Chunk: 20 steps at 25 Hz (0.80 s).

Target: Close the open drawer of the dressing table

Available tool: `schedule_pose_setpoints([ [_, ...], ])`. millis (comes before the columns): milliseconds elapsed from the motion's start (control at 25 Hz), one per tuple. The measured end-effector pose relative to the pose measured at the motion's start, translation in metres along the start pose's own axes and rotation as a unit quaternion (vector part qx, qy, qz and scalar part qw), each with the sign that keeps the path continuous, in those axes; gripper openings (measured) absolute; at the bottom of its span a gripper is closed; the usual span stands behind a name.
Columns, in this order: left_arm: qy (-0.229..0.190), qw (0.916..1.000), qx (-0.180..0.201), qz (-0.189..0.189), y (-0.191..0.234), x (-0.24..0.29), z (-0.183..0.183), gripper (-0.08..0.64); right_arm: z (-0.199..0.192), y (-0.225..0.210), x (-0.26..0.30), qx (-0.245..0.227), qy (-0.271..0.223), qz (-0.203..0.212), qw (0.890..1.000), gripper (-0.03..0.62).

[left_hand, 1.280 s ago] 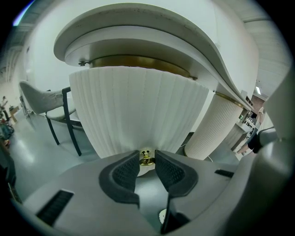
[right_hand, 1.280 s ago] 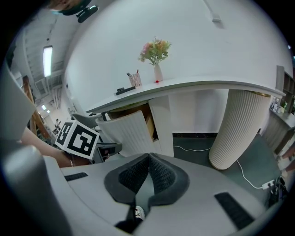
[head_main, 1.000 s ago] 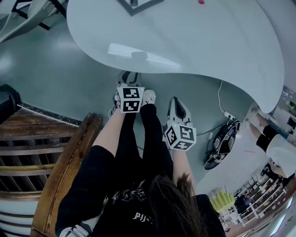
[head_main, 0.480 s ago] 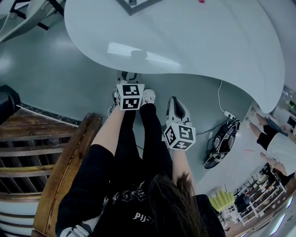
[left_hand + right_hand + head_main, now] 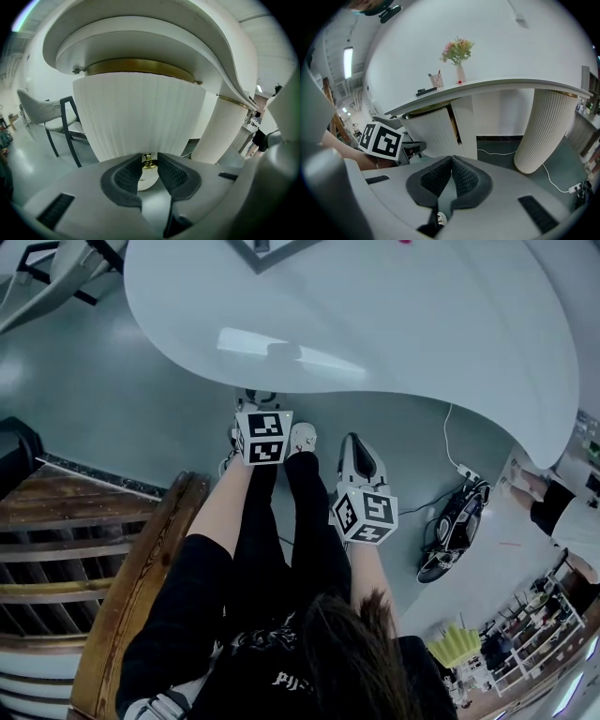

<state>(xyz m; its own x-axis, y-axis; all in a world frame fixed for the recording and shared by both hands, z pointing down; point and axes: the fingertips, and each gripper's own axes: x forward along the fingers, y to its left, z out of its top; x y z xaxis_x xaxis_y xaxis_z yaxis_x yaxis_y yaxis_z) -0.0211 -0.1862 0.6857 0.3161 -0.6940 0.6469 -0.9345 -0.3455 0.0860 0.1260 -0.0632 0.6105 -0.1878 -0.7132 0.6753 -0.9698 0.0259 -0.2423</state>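
Dressing table (image 5: 422, 324), glossy white; grey floor (image 5: 112, 399)

Both bare forearms reach forward and down, side by side. The left hand-held gripper (image 5: 260, 401) is further ahead, its jaws part-way apart and pressed on a small brass knob (image 5: 149, 163). The right hand-held gripper (image 5: 360, 451) hangs a little behind it, angled down, jaws pressed together with nothing between them.
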Motion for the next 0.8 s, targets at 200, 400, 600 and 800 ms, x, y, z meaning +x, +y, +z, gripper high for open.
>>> schedule_pose_setpoints([
  [200, -0.006, 1.0, 0.001, 0.0, 0.002, 0.004, 0.001, 0.115, 0.005, 0.001, 0.007, -0.004, -0.004, 0.003, 1.0, 0.026],
  [400, -0.014, 0.9999, 0.004, 0.001, 0.004, 0.007, 0.005, 0.115, 0.009, 0.002, 0.011, 0.0, -0.011, 0.004, 1.0, 0.026],
  [600, -0.024, 0.9997, 0.01, 0.0, 0.004, 0.009, 0.012, 0.115, 0.007, 0.0, 0.012, 0.003, -0.011, 0.003, 1.0, 0.026],
  [800, -0.034, 0.9992, 0.021, 0.002, 0.006, 0.01, 0.019, 0.115, 0.002, 0.002, 0.015, 0.002, -0.007, 0.003, 1.0, 0.026],
])
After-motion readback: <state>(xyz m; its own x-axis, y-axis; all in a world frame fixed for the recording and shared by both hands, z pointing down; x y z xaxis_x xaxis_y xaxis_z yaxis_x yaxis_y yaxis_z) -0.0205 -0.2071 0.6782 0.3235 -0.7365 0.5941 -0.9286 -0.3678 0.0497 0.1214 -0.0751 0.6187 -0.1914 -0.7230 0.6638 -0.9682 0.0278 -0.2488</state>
